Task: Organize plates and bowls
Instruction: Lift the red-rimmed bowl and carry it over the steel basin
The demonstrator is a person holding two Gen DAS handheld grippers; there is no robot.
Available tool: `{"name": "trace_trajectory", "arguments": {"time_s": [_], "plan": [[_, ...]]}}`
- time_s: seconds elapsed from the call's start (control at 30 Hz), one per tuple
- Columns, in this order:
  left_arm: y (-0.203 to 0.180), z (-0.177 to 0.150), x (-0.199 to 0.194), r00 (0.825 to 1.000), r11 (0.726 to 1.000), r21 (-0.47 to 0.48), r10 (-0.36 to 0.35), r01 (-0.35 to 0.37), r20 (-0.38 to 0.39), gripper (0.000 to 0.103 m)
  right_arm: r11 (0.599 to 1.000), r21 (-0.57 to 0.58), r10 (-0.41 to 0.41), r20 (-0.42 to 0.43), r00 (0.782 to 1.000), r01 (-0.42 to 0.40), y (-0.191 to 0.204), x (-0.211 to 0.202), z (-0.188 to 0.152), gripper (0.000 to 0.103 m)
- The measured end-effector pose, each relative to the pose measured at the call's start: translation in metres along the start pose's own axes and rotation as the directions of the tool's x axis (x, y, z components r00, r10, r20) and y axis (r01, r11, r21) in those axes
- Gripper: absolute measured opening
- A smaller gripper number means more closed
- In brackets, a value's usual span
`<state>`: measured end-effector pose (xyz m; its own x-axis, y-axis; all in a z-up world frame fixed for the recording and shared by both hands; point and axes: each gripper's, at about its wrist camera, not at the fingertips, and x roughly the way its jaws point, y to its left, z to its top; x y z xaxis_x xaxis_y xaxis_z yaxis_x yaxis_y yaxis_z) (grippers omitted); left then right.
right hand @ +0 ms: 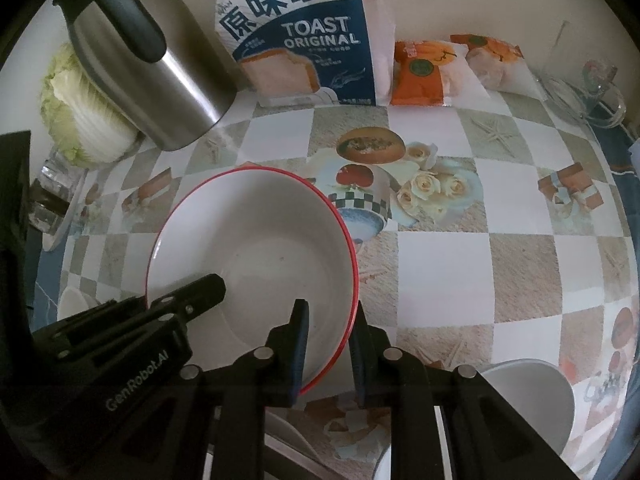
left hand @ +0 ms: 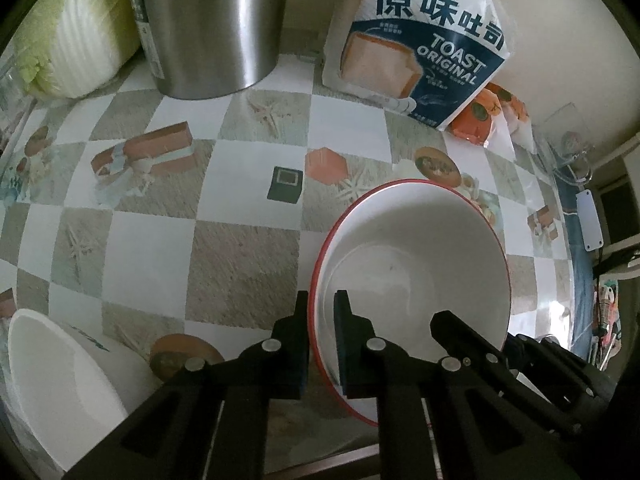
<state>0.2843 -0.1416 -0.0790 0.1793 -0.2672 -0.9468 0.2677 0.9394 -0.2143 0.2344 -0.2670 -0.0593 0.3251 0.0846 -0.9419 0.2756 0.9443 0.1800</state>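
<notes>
The table (right hand: 440, 264) carries a red-rimmed bowl (right hand: 256, 248) near its middle, tilted. The left gripper (left hand: 322, 344) and right gripper (right hand: 330, 352) each pinch opposite rim edges. Risk: uneven lifting could slip the thin rim free, dropping the bowl.

Checked tablecloth (right hand: 440, 272) w/ printed food, roses & gift boxes covers the table. At the back, against a pale wall: steel kettle (right hand: 160, 80) w/ black handle, upright; napa cabbage (right hand: 80, 116) just beside it on the left; toast bag (right hand: 304, 40), blue & white, "TOAST ORIGINAL", standing; orange snack packets (right hand: 420, 72) lying right of the bag. Clear glassware (right hand: 588, 92) at far right edge. Glass tumbler (right hand: 52, 196) near the cabbage, left edge.
</notes>
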Motion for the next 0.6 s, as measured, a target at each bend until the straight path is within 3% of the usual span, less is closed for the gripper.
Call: {"name": "trace_trajectory", "arguments": {"time_s": [0.27,0.6], "plan": [[-0.003,0.004,-0.014,0.999,1.000,0.022,0.000,-0.001,0.046,0.011,1.000,-0.013,0.002,0.033,0.999,-0.001,0.001,-0.011,0.001,0.021],[-0.010,0.001,-0.066,0.990,0.998,0.056,-0.009,0.001,0.138,0.012,0.999,-0.033,0.001,0.116,0.993,0.003,0.010,-0.053,0.006,0.021]]}}
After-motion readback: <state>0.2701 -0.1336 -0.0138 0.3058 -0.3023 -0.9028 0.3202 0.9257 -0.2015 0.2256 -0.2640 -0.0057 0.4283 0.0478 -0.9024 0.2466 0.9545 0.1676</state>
